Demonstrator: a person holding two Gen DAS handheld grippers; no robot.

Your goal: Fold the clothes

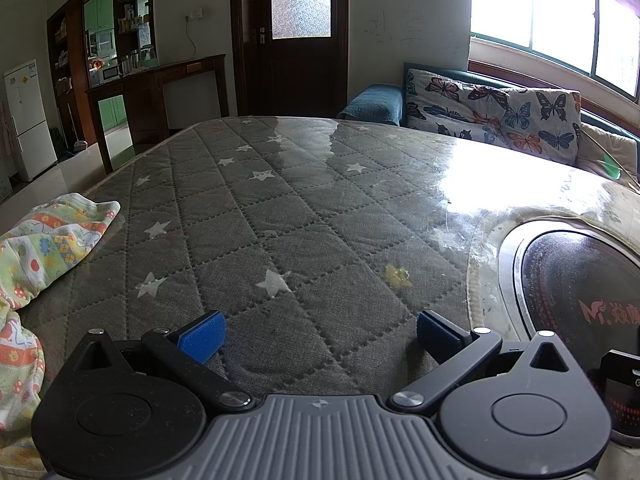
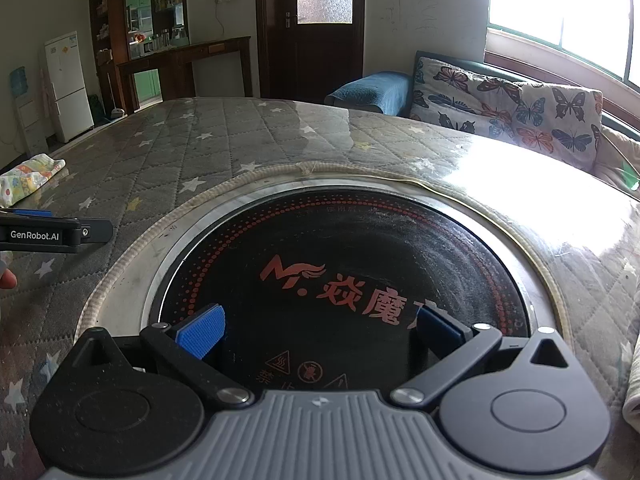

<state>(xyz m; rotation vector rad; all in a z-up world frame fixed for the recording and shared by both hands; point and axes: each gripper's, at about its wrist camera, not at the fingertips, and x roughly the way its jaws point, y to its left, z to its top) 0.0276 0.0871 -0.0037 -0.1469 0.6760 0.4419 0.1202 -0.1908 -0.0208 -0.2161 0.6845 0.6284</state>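
Left wrist view: left gripper (image 1: 318, 336) spread over quilted table (image 1: 280, 208); right gripper (image 2: 320, 332) spread above cooktop (image 2: 340, 280).

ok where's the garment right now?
The patterned garment lies crumpled at the left edge of the quilted star-print table cover in the left wrist view, left of the open left gripper; in the right wrist view it is far left, well away from the round cooktop.

A: From my feed, I see a grey quilted star-print cover (image 1: 256, 216) under a clear sheet, with a round black cooktop (image 2: 340, 280) set into it.

B: Same here. Behind it I've a butterfly cushion (image 1: 496, 116), dark door (image 1: 292, 36) and white fridge (image 1: 28, 120).
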